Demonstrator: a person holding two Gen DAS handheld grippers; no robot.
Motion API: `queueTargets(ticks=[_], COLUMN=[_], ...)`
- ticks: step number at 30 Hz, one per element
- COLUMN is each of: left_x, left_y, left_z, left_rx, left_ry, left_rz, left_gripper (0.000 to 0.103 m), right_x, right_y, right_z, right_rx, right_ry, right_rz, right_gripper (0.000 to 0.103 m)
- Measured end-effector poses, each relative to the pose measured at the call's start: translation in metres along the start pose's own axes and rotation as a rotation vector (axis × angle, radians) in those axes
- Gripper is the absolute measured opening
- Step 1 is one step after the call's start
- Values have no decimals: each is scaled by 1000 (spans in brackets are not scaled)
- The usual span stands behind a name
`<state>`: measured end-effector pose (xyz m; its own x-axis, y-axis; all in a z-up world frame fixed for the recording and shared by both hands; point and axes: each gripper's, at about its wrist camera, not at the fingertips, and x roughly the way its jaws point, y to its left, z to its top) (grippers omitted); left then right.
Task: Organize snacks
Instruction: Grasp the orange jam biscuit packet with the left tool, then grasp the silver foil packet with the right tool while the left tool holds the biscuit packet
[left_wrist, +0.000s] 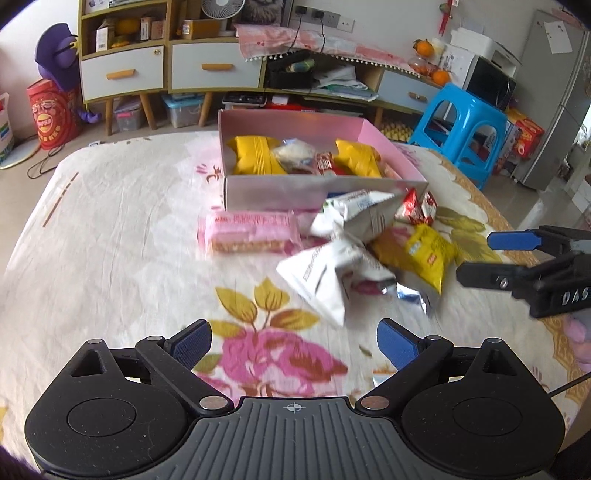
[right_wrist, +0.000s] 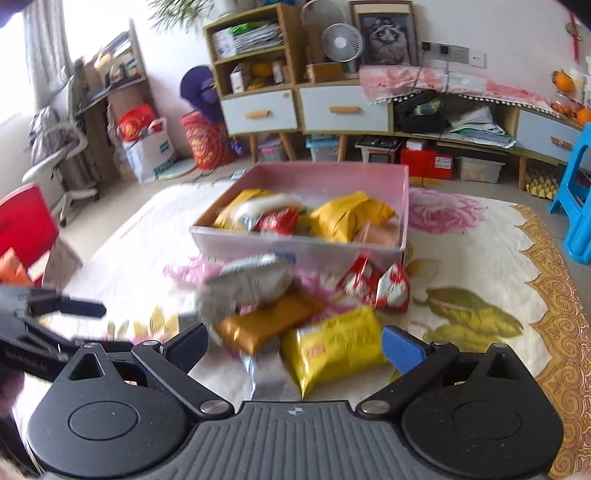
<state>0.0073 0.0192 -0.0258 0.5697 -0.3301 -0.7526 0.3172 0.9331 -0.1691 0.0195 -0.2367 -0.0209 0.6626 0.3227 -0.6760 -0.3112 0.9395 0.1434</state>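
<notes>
A pink box sits on the floral cloth and holds yellow, white and red snack packs. In front of it lies a loose pile: a pink wafer pack, white packs, a yellow pack, a gold bar and red-and-white candies. My left gripper is open and empty, short of the white packs. My right gripper is open and empty with the yellow pack between its fingers; it also shows at the right of the left wrist view.
A blue plastic stool stands right of the table. Cabinets with drawers, storage bins and a red bucket line the far wall. A red chair and an office chair stand to the left.
</notes>
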Motion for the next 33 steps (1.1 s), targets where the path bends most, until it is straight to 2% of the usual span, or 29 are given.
queueTargets(ticks=[7, 11, 17, 19, 22, 24, 25, 28, 33], left_x=[-2, 3, 8, 8, 11, 13, 12, 12, 13], left_y=[-17, -31, -50, -55, -60, -61, -62, -63, -57], left_z=[-20, -32, -43, -45, -47, -47, -47, -46, -42], left_rx=[50, 85, 122, 130, 132, 135, 147, 153, 137], left_ry=[25, 71, 114, 118, 132, 137, 129, 123, 124], left_rz=[-21, -57, -117, -133, -149, -147, -142, -132, -115], left_gripper=[97, 97, 95, 91, 75, 70, 60, 42, 37], right_x=[1, 0, 4, 5, 7, 10, 11, 18, 31], right_y=[11, 19, 24, 24, 27, 29, 30, 31, 29], right_z=[-21, -28, -30, -29, -27, -26, -25, -23, -22], right_rx=[-99, -149, -150, -144, -153, -165, -168, -174, -159], right_ry=[41, 50, 45, 39, 30, 30, 31, 51, 80], right_rz=[13, 32, 32, 37, 48, 53, 55, 68, 55], right_gripper=[94, 94, 94, 92, 87, 82, 80, 68, 50])
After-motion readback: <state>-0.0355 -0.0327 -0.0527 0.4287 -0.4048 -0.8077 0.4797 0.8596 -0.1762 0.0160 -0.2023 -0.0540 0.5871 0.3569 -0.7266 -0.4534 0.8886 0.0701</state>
